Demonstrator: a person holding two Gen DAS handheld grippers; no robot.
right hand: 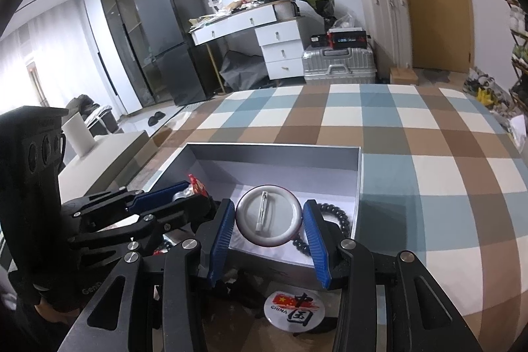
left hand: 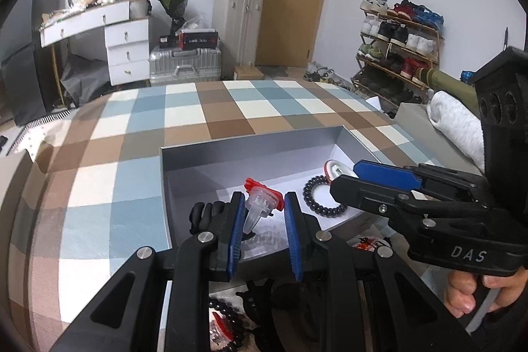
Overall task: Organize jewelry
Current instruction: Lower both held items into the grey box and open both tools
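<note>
- The left gripper (left hand: 264, 213) is nearly closed, its blue pads clamped on a clear clip with a red top (left hand: 262, 198) — held over the grey box (left hand: 250, 144).
- The right gripper (right hand: 269, 220) stands part open, pads pressing both sides of a round pin badge (right hand: 269, 217), back side up, above the box's near edge.
- A black bead bracelet (right hand: 340, 218) lies in the box just right of that badge.
- Another badge marked "CHINA" (right hand: 295, 305) lies below the right gripper, outside the box.

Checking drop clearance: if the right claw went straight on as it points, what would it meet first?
Probably the white floor of the open grey box; the right claw, holding a round white pin badge, points down into it. Depth is unclear.
</note>
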